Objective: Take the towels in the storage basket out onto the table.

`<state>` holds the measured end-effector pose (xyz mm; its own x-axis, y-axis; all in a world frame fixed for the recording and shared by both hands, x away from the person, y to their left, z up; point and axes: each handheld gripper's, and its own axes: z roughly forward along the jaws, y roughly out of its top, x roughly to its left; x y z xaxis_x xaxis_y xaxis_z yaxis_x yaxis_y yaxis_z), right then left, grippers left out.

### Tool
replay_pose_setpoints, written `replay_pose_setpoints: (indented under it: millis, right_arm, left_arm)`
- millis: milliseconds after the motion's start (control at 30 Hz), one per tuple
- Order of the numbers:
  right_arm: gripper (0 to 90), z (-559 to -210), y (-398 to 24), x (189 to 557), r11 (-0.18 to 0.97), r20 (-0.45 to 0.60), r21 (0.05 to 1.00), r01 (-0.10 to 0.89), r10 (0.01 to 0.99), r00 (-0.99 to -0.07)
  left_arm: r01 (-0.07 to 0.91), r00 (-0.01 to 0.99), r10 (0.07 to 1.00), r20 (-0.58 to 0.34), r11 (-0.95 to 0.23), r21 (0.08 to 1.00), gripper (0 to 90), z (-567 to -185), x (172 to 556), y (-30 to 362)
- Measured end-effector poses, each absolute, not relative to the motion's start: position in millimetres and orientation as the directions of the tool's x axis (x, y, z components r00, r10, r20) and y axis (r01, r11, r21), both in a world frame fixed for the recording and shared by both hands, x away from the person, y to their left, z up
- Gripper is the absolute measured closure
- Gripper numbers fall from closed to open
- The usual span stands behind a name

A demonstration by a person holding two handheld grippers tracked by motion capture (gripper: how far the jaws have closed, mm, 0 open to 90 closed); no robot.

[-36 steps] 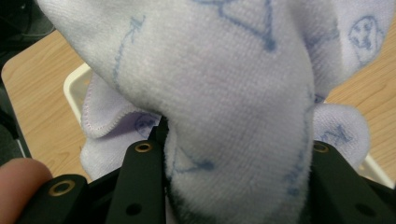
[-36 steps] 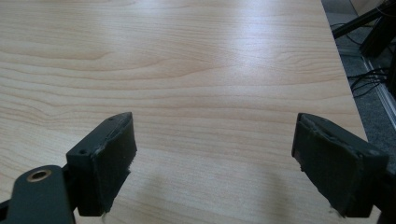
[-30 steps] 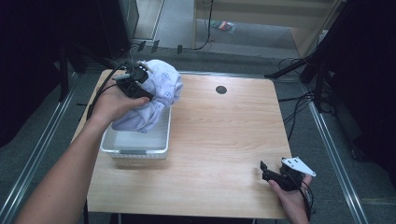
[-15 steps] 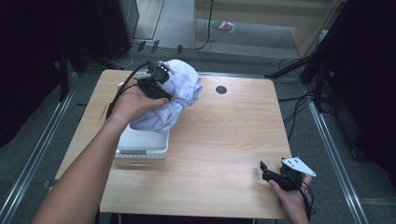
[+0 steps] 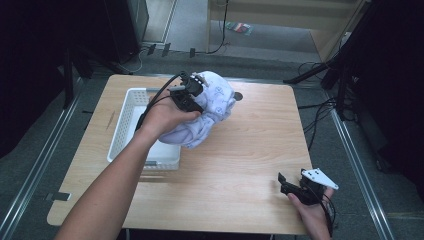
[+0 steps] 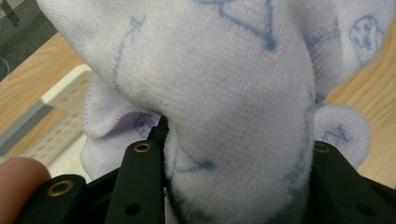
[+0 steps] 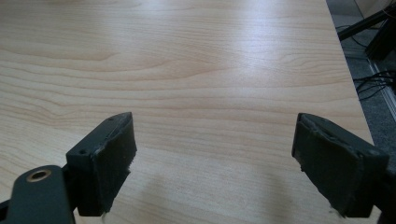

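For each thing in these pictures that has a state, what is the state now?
Left claw: shut on the towel.
Towel: bunched, lifted, partly over the basket's right edge and the table.
Basket: upright on the table; the part that shows holds nothing.
Right claw: open, holding nothing, low over bare table.

Pale lilac printed towel (image 5: 210,112), bunched, held above basket edge (image 5: 170,161).
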<state>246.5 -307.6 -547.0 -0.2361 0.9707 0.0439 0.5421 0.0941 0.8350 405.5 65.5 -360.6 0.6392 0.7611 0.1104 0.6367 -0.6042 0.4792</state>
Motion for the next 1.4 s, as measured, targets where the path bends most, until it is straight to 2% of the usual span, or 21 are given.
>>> replay_pose_setpoints:
  millis: [700,933,1100,1167,1200,1233,1333,1400]
  right_arm:
    - [13.6,-547,-309,247,0.097,0.048,0.841,0.533,0.967,-0.251]
    - [13.5,-547,-309,247,0.098,0.048,0.841,0.532,0.966,-0.255]
    - [13.5,-547,-309,247,0.097,0.051,0.84,0.534,0.965,-0.255]
    - [13.6,-547,-309,247,0.096,0.051,0.841,0.533,0.966,-0.255]
    - [13.6,-547,-309,247,0.097,0.05,0.841,0.532,0.965,-0.256]
    - [13.6,-547,-309,247,0.097,0.05,0.841,0.532,0.965,-0.256]
    - [13.6,-547,-309,247,0.096,0.051,0.842,0.532,0.965,-0.256]
    - [13.6,-547,-309,247,0.096,0.051,0.841,0.532,0.965,-0.255]
  left_arm:
    - [0.604,0.707,0.704,0.064,-0.648,0.464,58.7,-399,402,-20]
    - [0.617,0.715,0.698,0.039,-0.655,0.436,57.9,-422,402,-37]
    - [0.629,0.713,0.701,0.009,-0.646,0.432,53.4,-440,403,-40]
    - [0.635,0.711,0.703,0.005,-0.646,0.424,48.3,-444,403,-40]
    - [0.653,0.705,0.709,-0.012,-0.643,0.4,42.0,-452,403,-43]
    - [0.653,0.705,0.709,-0.012,-0.643,0.4,34.7,-452,403,-43]
    - [0.679,0.708,0.704,-0.058,-0.655,0.332,3.3,-460,402,-46]
    - [0.681,0.699,0.714,-0.047,-0.644,0.347,0.0,-459,402,-44]
